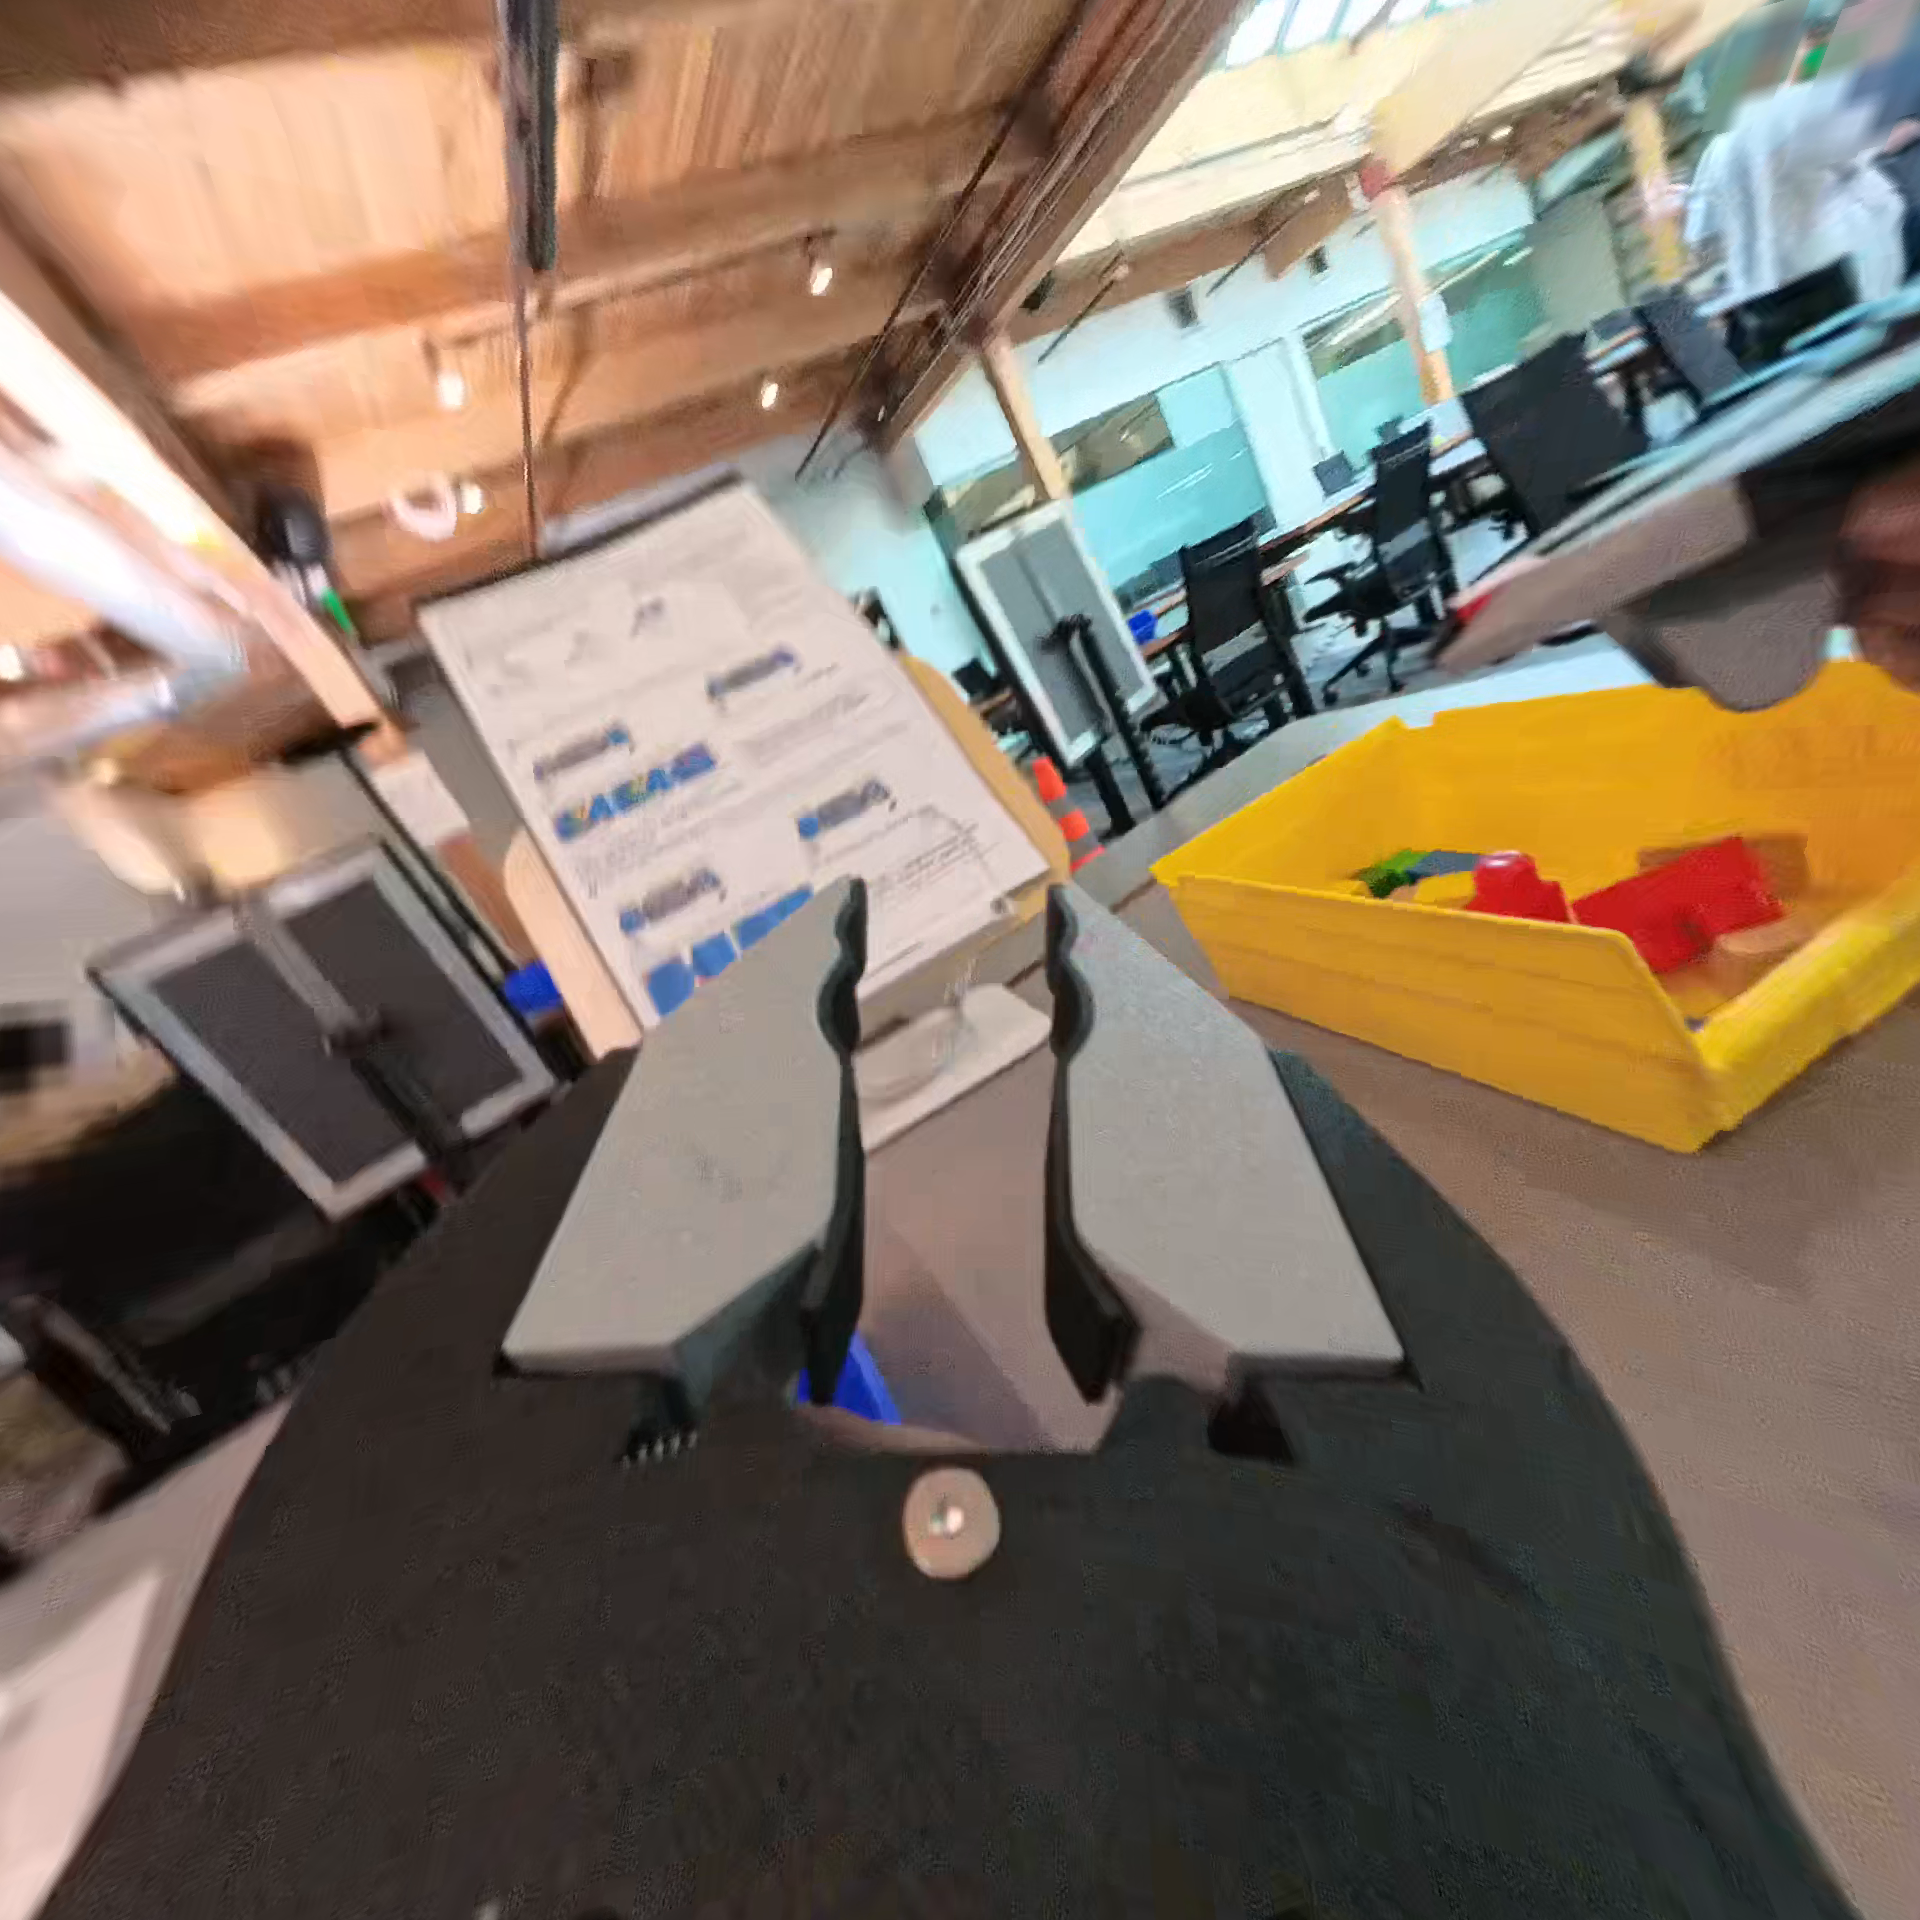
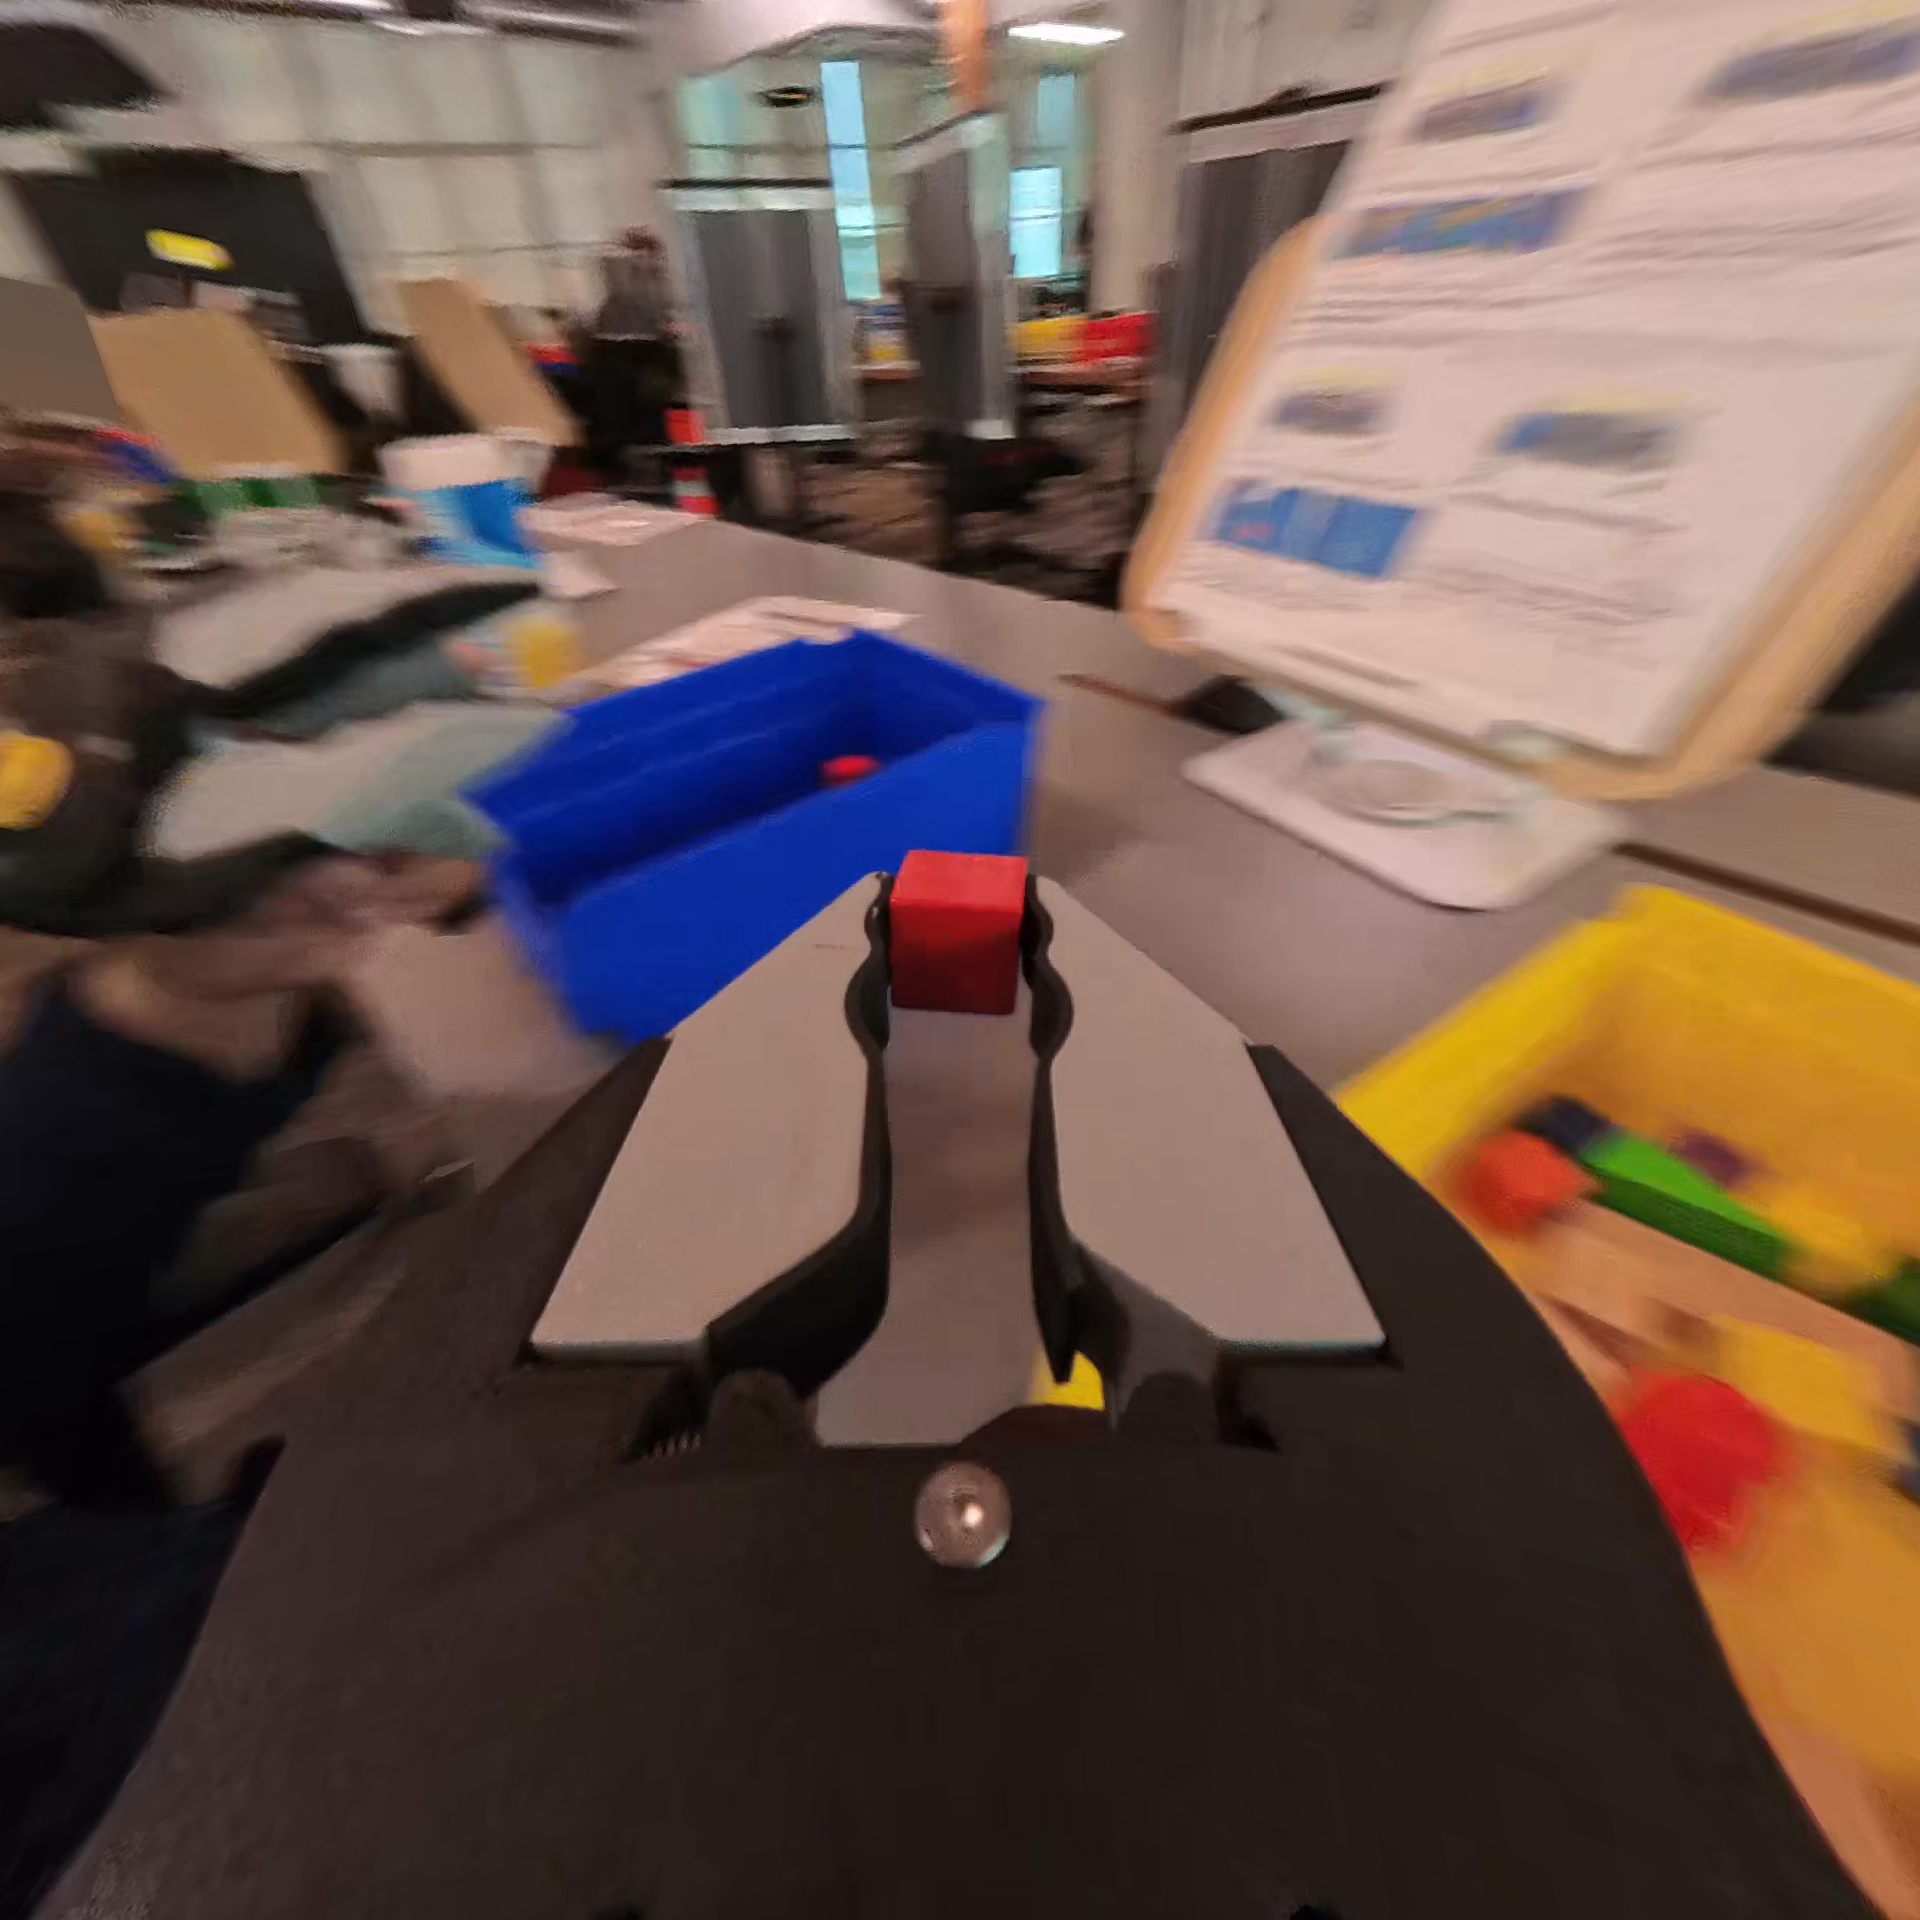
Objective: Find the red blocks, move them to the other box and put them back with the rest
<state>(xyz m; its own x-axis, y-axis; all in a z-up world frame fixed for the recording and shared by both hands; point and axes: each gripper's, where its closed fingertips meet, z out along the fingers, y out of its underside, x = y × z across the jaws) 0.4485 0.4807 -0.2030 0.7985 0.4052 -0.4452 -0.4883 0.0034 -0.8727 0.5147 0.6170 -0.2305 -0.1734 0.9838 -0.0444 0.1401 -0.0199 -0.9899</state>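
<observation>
Carrying one red cube (image 2: pixel 956 930) in right gripper (image 2: pixel 958 935), pads pressed on both sides, frame centre, aimed at blue box (image 2: pixel 748 831) left of centre. Already one small red piece (image 2: pixel 849 769) inside that box. Lower right: yellow box (image 2: pixel 1662 997) with mixed blocks, at least one more red block (image 2: pixel 1694 1439) blurred among them. Left gripper (image 1: pixel 954 966) released, nothing between its fingers, centre of its own view; yellow box (image 1: pixel 1455 977) at right there, red blocks (image 1: pixel 1662 899) showing. Judging: transfer partway, drop pending, more reds left, return leg not started.
</observation>
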